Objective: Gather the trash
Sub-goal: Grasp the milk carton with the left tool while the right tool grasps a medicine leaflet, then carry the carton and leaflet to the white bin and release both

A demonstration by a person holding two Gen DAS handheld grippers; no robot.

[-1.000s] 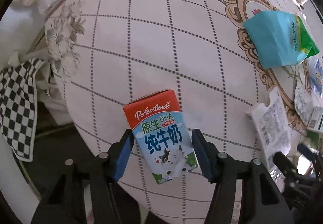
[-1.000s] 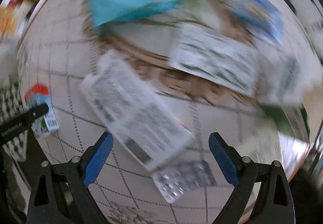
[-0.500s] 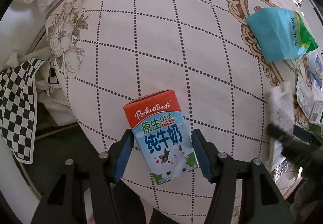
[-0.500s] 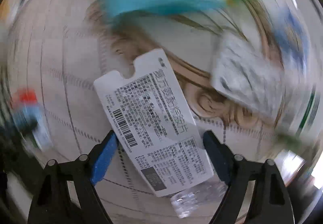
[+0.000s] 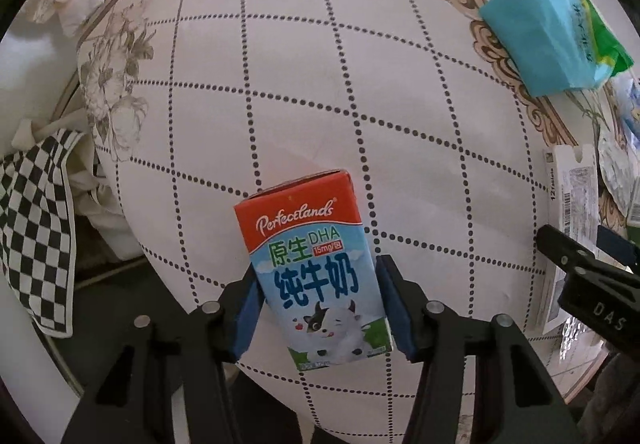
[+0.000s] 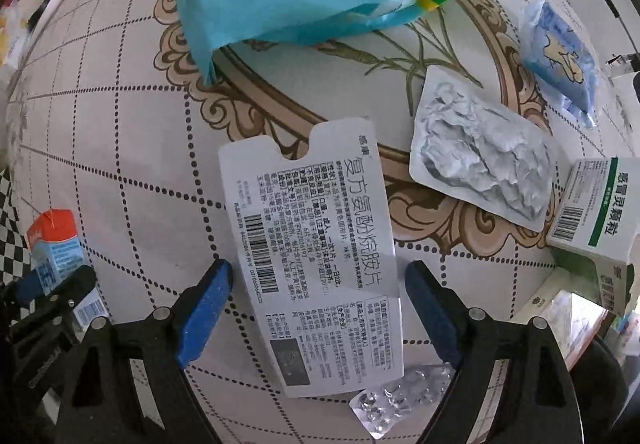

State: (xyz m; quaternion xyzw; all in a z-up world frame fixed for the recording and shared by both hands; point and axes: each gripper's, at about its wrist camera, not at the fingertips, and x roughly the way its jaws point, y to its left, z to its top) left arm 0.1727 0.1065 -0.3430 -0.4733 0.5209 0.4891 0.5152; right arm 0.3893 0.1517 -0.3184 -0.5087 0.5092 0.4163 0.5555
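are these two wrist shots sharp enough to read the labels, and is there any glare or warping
Left wrist view: sharp, milk carton print readable; fisheye bulges the table grid, corners black. Right wrist view: also sharp, flat medicine card text legible; bright daylight washes the upper right, and the foil blister shines.

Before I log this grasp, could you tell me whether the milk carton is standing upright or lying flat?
Upright: the milk carton stands on the table, red top upward, between the left gripper pads.
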